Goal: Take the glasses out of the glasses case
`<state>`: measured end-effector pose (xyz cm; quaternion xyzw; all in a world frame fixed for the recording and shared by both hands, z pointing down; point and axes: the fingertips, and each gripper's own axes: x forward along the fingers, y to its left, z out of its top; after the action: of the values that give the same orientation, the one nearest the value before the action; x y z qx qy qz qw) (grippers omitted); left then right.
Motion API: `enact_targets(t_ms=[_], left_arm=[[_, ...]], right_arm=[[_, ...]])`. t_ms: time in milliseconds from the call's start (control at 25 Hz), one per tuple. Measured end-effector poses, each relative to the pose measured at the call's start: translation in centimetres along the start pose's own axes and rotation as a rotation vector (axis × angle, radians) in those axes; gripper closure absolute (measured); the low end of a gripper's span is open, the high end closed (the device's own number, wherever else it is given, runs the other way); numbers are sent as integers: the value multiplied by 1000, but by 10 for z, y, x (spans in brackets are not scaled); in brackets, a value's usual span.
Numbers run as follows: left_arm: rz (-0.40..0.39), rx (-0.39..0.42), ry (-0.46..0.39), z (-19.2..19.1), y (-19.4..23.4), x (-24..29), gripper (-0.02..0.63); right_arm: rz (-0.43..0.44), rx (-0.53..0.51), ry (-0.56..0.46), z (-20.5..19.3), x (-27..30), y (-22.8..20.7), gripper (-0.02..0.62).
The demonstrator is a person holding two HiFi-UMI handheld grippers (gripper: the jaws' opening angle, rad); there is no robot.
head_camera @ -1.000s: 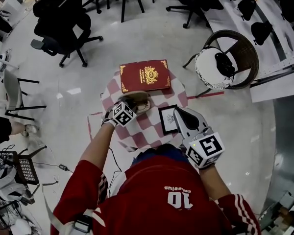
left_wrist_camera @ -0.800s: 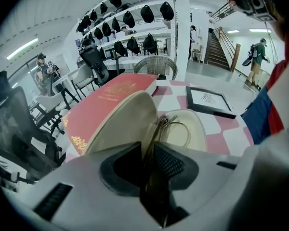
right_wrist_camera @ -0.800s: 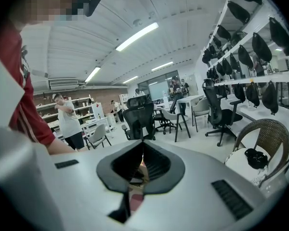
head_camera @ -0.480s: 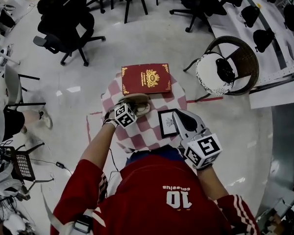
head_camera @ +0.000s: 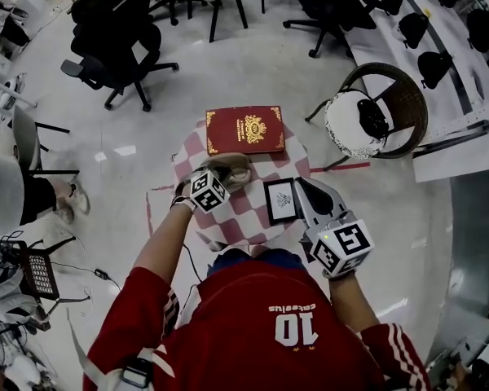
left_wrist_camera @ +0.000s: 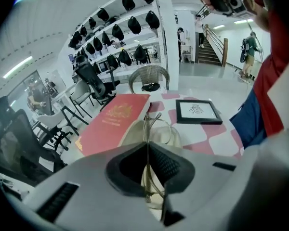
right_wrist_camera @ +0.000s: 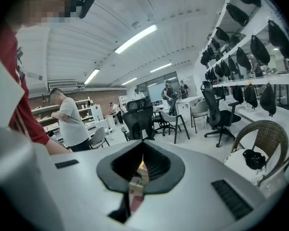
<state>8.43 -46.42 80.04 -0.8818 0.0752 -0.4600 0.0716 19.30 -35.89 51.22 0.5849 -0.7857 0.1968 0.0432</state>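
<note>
Glasses (left_wrist_camera: 158,129): thin pale wire frame, lying over the open case (left_wrist_camera: 127,134). From my view I cannot tell if they have lifted clear of it.
Left gripper (left_wrist_camera: 147,150): fingers pressed together on one thin bar of the frame, which runs straight up between them.
Right gripper (right_wrist_camera: 142,163): fingers together, nothing in them. It is held up beside the desk (head_camera: 228,218), looking out at the room.
Handling: I judge them very light, springy and easy to bend. The lenses would smudge or scratch, and thin wire could twist in a flat pinch.
Where to hold: on the frame bar, as I have it, not on a lens. A grip near the hinge or bridge looks stiffest to me.
Case: beige, soft-looking, shallow. It holds only the glasses as far as I see. Light enough that it may ride up with the frame.
Nearby: book (left_wrist_camera: 113,121) touching the case on its far side, picture (left_wrist_camera: 198,111) just beside.
</note>
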Motion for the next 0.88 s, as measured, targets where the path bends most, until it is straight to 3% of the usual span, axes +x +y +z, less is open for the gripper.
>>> enact_targets(t_ms=[360,560,880], left_arm=[[126,-88,-155,36,1,-64,586],[177,-220,-269,52,-4,-116,586],[181,-423,-430,66,-11,-187,586]], right_arm=[[-32,-12,-58,16,-32,19,579],[-32,-15,-84,24,-42,36,578],[-15,-42,-120,37,-52,68,579]])
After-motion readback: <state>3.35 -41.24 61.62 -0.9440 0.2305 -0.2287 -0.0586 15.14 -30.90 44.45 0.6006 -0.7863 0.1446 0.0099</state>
